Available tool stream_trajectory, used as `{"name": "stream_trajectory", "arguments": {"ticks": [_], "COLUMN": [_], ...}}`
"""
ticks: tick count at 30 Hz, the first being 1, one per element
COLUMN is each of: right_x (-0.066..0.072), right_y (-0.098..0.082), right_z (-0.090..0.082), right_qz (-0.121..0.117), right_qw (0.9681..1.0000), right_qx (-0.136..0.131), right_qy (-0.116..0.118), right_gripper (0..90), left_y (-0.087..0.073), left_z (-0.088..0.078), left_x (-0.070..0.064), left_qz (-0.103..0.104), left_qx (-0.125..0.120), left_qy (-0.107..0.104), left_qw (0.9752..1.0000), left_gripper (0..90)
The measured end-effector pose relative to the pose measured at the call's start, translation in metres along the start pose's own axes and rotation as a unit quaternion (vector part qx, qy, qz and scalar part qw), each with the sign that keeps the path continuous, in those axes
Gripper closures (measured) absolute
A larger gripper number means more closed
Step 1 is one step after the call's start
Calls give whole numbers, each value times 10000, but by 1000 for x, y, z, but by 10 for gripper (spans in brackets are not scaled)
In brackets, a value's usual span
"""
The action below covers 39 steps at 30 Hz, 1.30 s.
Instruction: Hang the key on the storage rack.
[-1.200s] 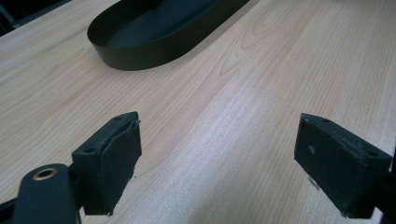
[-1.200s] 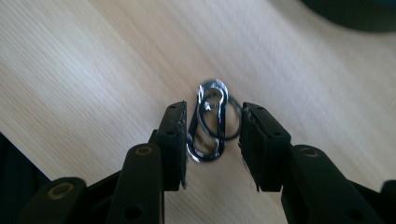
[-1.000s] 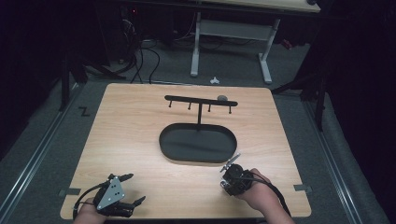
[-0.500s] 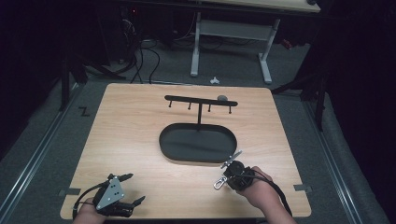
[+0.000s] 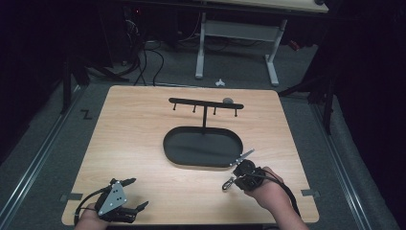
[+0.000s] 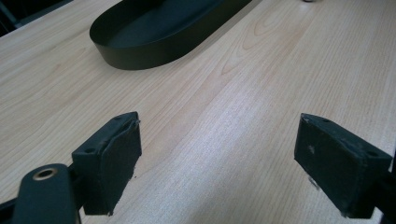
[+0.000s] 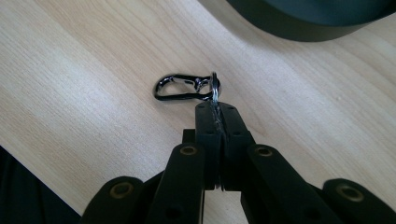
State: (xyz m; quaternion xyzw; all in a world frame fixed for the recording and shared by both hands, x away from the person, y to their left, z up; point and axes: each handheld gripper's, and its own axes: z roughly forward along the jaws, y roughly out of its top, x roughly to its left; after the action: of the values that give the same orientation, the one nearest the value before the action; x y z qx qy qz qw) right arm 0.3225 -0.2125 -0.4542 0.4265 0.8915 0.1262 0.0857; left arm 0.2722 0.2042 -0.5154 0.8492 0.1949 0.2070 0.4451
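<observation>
two hands come in from the bottom edge of the wooden table (image 5: 143, 139), each holding a gripper. the left gripper (image 5: 125, 197) sits at the near left corner, low over the wood, its grey three-cornered plate facing up and its jaws spread wide with only bare wood between them; in the left gripper view the two black pads (image 6: 112, 161) stand well apart and aim toward the oval black tray (image 6: 154, 32) farther off.

the right hand (image 5: 268, 191) is angled inward from the near right, with its cable trailing back along the wrist. the right gripper (image 7: 216, 109) has its jaws pressed together on a thin metal ring, pinching it edge-on. from that ring a small dark metal clip (image 7: 180, 87) sticks out past the fingertips. in the right gripper view the clip's long axis runs sideways, across the line of the jaws, with its looped end pointing left. in the high view the clip (image 5: 229, 183) is just off the tray's near right rim, over the wood, pointing toward the near left.

behind the tray stands a black t-shaped rack (image 5: 206, 104) with small pegs hanging under its bar.
</observation>
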Motion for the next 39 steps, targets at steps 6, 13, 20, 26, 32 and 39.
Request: {"name": "stream_trajectory", "arguments": {"ticks": [6,13,20,26,32,39], "right_x": [-3,-13,-27,-35,-42,-47], "right_y": [-2,-5,-2,7,18,32], "right_z": [-8,-19,-36,-46,-51,-61], "right_qz": [130,358,740,955,1002,1017], "right_qw": [9997,9990,9960,9940,9929,9919], "right_qx": [-209,-255,-471,-471,-573,-684], "right_qy": [21,-60,-182,-237,-288,-346], "right_gripper": [883,884,884,884,884,884], "left_y": [0,0,0,0,0,0], "left_z": [1,1,2,1,1,1], "left_x": [-1,-1,-1,0,-1,0], "left_qz": [5,-2,17,-10,8,-2], "left_qx": [26,32,48,-3,10,3], "left_qy": [-23,-24,-49,-14,-27,-18], "left_qw": [10000,10000,10000,10000,10000,10000], "left_gripper": [153,153,153,153,153,153]}}
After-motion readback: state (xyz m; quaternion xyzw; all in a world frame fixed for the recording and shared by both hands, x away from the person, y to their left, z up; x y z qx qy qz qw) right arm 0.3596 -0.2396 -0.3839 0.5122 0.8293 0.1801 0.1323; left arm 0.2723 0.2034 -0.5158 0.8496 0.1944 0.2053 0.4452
